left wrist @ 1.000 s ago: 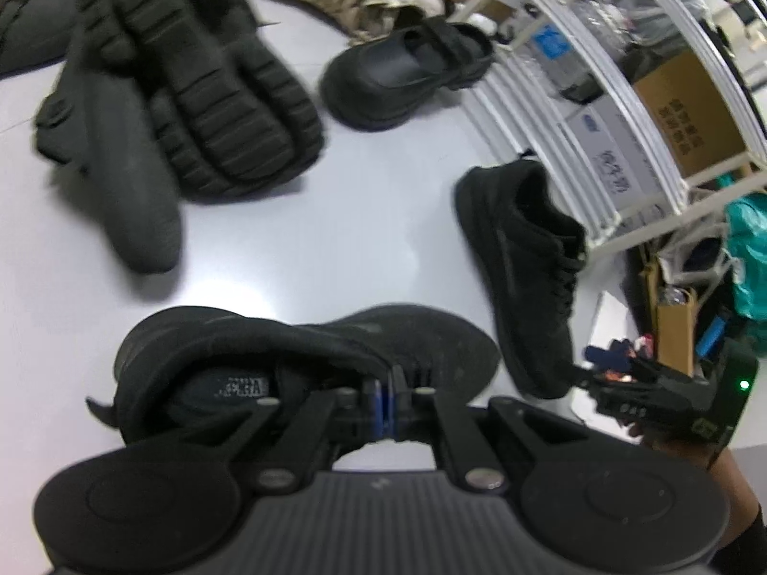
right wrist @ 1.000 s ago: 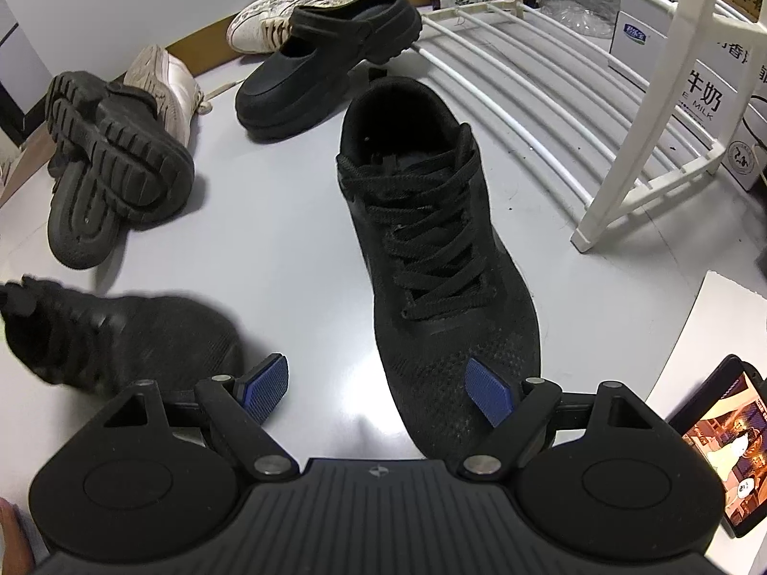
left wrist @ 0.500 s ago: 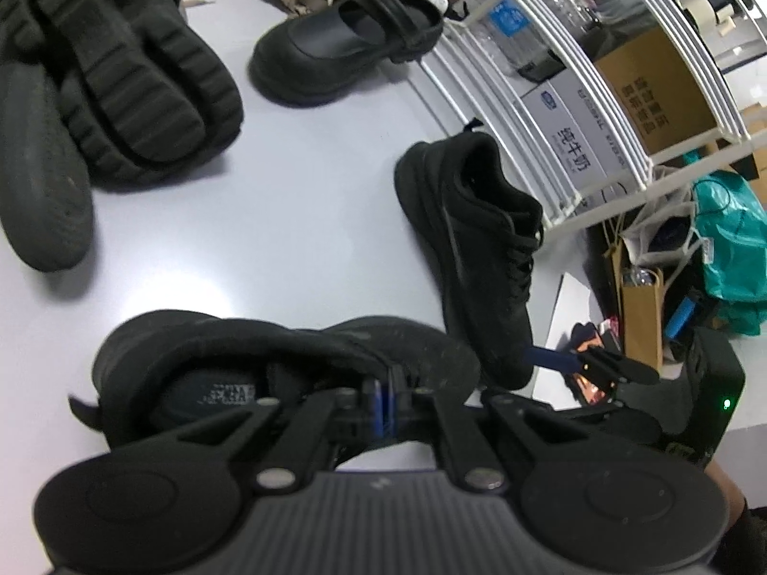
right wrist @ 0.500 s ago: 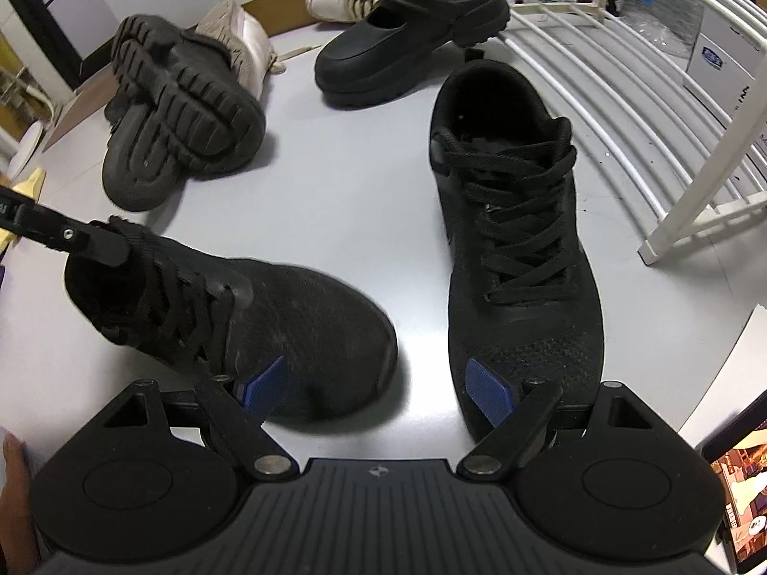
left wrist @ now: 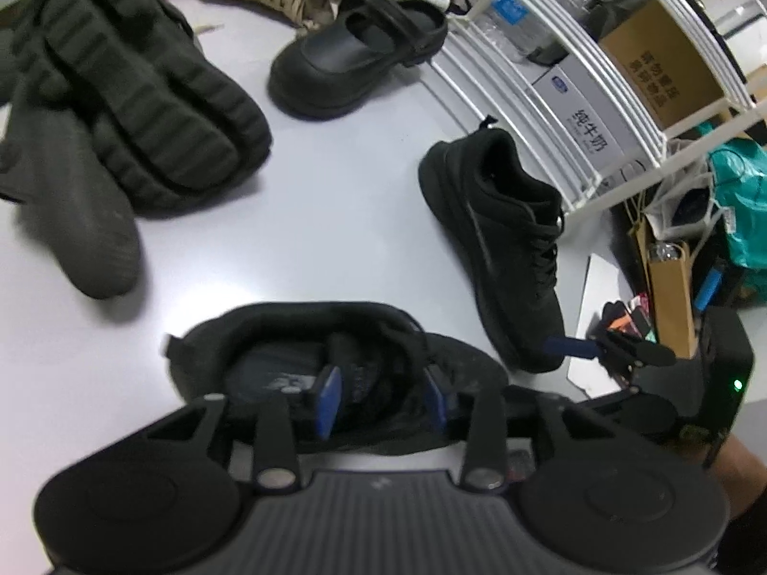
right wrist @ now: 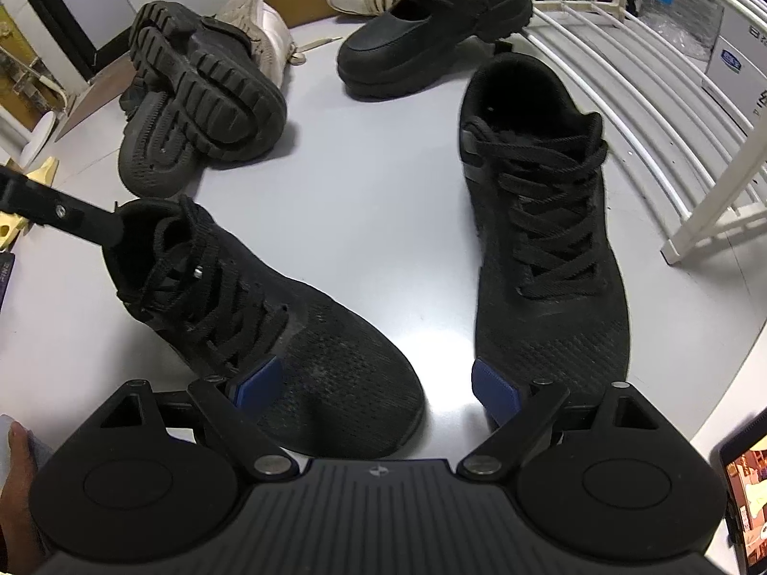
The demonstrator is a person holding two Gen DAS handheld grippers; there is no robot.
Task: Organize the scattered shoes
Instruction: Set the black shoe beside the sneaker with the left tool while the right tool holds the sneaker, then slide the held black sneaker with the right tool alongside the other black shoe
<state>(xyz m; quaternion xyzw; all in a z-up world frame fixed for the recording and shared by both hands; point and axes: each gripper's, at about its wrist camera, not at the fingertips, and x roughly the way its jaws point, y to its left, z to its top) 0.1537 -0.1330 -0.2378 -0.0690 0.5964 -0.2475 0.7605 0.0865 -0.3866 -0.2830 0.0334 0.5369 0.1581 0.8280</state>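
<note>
White tabletop (right wrist: pixel 364 191) carries the scattered shoes, with a white rack (right wrist: pixel 647 110) along its right edge. Our left gripper (left wrist: pixel 378 395) has just been opening; its jaws stand half apart over the collar of the near black sneaker (right wrist: pixel 268 316), pads off it. Only the right wrist view shows its laces. Our right gripper (right wrist: pixel 378 381) gapes empty between that sneaker and its mate (right wrist: pixel 541 220). Seven shoes (two upturned) (right wrist: pixel 206 81).

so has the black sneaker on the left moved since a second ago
Yes. In the right wrist view the left black sneaker has slid right, its toe now close to the right-hand black sneaker by the white rack.
</note>
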